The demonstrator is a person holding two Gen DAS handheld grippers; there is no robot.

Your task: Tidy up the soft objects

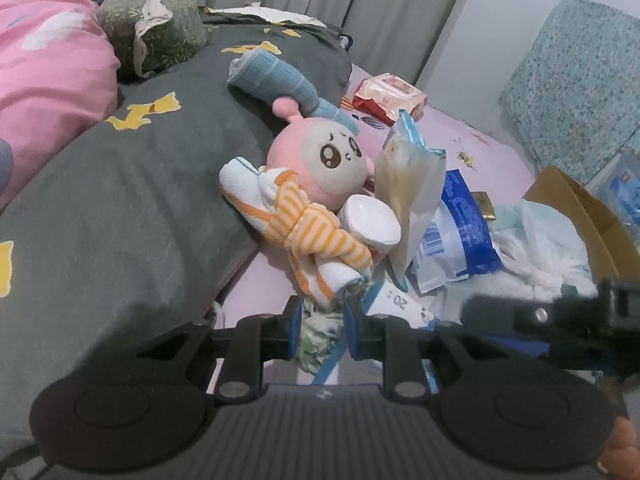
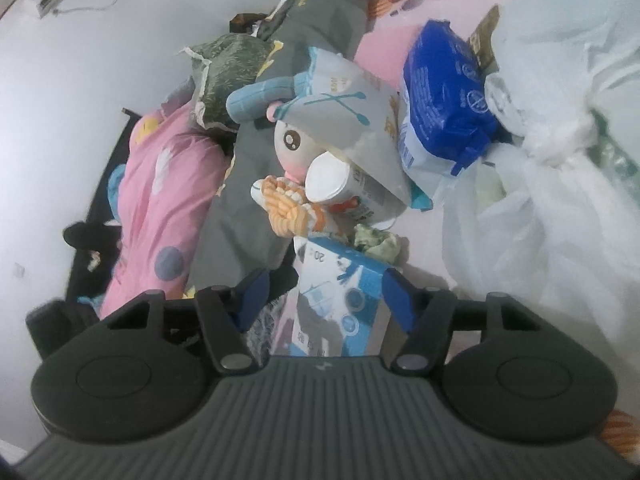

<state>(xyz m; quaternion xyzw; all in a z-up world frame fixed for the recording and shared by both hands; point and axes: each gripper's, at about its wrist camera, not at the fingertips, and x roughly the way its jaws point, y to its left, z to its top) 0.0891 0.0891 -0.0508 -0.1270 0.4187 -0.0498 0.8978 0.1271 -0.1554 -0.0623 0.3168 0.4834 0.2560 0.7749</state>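
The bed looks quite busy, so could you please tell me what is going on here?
A person is sorting a heap of soft things and packets on the pink sheet, with a claw in each hand. The left claw is closed on a green patterned cloth just below the knotted striped cloth. The right claw is open around a blue-and-white carton, which it does not appear to grip. The pink plush leans on the grey quilt, untouched.

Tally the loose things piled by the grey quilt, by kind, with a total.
Plush toys: 1, the pink doll.
Rolled cloths: 3, blue, orange-striped, green-patterned in the left tongs.
Packets and bags: 5.
Cups: 1, the white cup.
Total: 10.
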